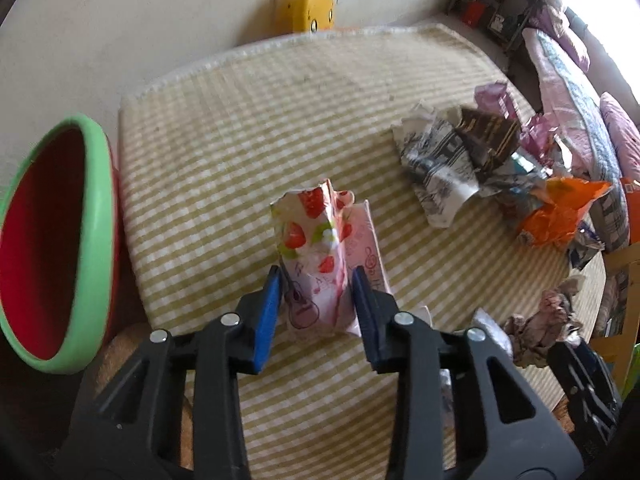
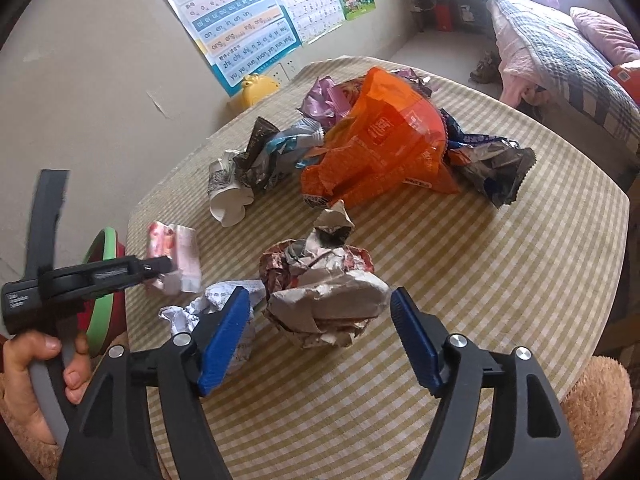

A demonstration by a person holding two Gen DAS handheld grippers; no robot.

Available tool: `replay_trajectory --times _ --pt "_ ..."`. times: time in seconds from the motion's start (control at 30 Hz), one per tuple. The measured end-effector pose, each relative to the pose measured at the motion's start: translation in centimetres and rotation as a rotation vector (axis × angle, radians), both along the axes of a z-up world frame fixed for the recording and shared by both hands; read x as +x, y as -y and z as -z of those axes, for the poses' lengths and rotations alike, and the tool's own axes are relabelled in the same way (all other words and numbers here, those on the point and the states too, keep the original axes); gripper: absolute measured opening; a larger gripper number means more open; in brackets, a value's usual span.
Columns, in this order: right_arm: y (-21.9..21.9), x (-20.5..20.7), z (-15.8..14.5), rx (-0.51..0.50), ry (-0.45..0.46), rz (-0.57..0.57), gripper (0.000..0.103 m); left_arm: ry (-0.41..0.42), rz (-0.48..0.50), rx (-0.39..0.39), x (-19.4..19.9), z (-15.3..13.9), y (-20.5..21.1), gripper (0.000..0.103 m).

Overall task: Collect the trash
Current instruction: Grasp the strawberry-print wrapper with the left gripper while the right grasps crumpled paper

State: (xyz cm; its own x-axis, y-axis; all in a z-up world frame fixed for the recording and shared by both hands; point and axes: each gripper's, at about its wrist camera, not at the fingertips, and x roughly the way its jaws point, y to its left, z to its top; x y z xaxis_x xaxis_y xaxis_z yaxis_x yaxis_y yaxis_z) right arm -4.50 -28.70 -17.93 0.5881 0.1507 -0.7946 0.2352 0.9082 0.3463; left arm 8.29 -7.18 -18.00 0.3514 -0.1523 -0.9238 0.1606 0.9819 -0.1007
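Gripping the strawberry carton (image 1: 316, 256) in your left gripper (image 1: 318, 304), carry it to the bin (image 1: 96, 240) beside it; your right gripper (image 2: 320, 336) gapes around the paper ball (image 2: 320, 292), jaws released.

place: home, lived-in bedroom | bed (image 2: 560, 52) with plaid quilt and pink pillow (image 2: 604, 32) | children's pinyin charts (image 2: 240, 20) on wall | yellow toy (image 1: 318, 6) by wall | checked cloth (image 1: 280, 128) over bench | cluttered shelf (image 1: 496, 4) in corner
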Motion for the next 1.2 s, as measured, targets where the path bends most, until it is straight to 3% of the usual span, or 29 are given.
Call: replay_trajectory --times 0.37,0.4,0.47,0.53,0.67,1.03,1.2 --pt "0.2 0.1 0.7 0.004 -0.042 0.029 0.069 0.315 0.026 -0.027 -3.6 -10.6 -1.3 0.034" --pt "0.1 0.1 0.8 0.007 -0.050 0.027 0.066 0.333 0.028 -0.026 -3.6 -11.1 -1.5 0.034" --pt "0.0 0.2 0.8 0.002 -0.051 0.025 0.050 0.365 0.034 -0.018 -3.8 -11.8 -1.6 0.034" --pt "-0.3 0.2 0.4 -0.020 -0.038 0.021 0.046 0.390 0.032 -0.015 -4.0 -12.6 -1.9 0.034" --pt "-1.0 0.2 -1.5 -0.072 0.006 0.021 0.045 0.417 0.016 -0.039 -4.5 -13.8 -2.6 0.034" --pt "-1.2 -0.1 -10.9 -0.084 0.207 0.062 0.045 0.521 -0.015 -0.035 -5.3 -16.2 -4.5 0.034" --pt "-2.4 0.2 -13.7 -0.094 0.270 0.043 0.045 0.543 -0.025 -0.042 -5.6 -16.7 -5.5 0.034"
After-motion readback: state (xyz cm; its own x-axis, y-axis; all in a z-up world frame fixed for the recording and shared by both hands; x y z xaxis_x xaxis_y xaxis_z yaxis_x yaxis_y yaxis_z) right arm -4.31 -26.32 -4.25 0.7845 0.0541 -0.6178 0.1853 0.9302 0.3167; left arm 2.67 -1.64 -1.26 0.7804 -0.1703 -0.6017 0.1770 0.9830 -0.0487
